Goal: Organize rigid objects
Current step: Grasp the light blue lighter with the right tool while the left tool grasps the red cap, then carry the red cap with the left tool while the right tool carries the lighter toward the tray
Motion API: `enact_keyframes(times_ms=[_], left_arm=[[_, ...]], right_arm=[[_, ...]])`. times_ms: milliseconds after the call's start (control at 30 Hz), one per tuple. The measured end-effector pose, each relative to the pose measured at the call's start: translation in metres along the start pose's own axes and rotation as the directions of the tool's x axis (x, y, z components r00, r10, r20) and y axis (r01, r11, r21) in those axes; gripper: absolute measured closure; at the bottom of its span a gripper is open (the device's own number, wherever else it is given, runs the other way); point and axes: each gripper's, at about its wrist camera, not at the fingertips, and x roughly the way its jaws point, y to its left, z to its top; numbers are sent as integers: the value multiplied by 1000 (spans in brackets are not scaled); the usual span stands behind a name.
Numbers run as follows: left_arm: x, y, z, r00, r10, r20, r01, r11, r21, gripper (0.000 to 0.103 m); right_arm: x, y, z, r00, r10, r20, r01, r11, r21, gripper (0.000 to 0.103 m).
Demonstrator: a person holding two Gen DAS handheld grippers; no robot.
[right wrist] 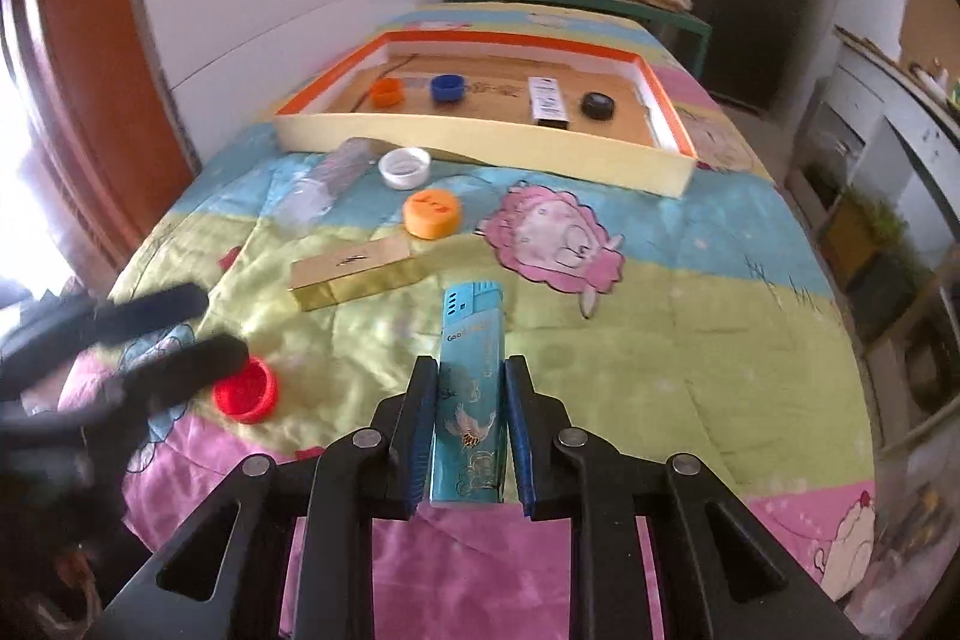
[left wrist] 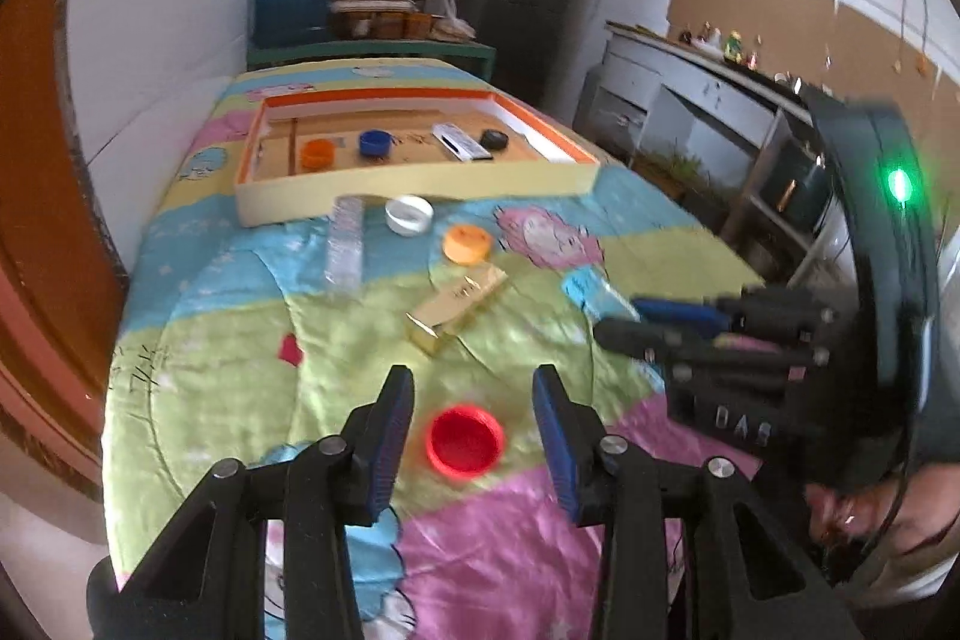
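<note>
A red bottle cap (left wrist: 465, 439) lies open side up on the patterned blanket. My left gripper (left wrist: 473, 382) is open and straddles it, with a gap showing between each blue pad and the cap. In the right wrist view the same cap (right wrist: 247, 391) sits by the blurred left gripper (right wrist: 222, 325). My right gripper (right wrist: 471, 364) is shut on a teal box (right wrist: 471, 388) with a bird print, which lies lengthwise between the pads and sticks out beyond the tips. The right gripper (left wrist: 624, 319) shows blurred at the right of the left wrist view.
An orange-rimmed tray (left wrist: 420, 196) at the far end holds an orange cap, a blue cap, a white box and a black cap. In front of it lie a clear bottle (left wrist: 345, 244), a white cap (left wrist: 409, 214), an orange cap (left wrist: 467, 244) and a gold box (left wrist: 459, 304).
</note>
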Motion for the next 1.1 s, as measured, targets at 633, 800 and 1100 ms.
enact_keyframes(times_ms=[633, 800, 1100], left_arm=[[16, 1, -17, 997, 65, -50, -65, 998, 7, 73], [7, 1, -13, 997, 71, -26, -71, 997, -12, 73], [-9, 14, 17, 994, 101, 32, -98, 992, -82, 73]], right_arm=[[0, 1, -4, 999, 36, 1, -36, 999, 15, 80], [-2, 0, -2, 999, 43, 14, -43, 999, 21, 80], [-10, 0, 11, 997, 56, 53, -58, 998, 29, 80]])
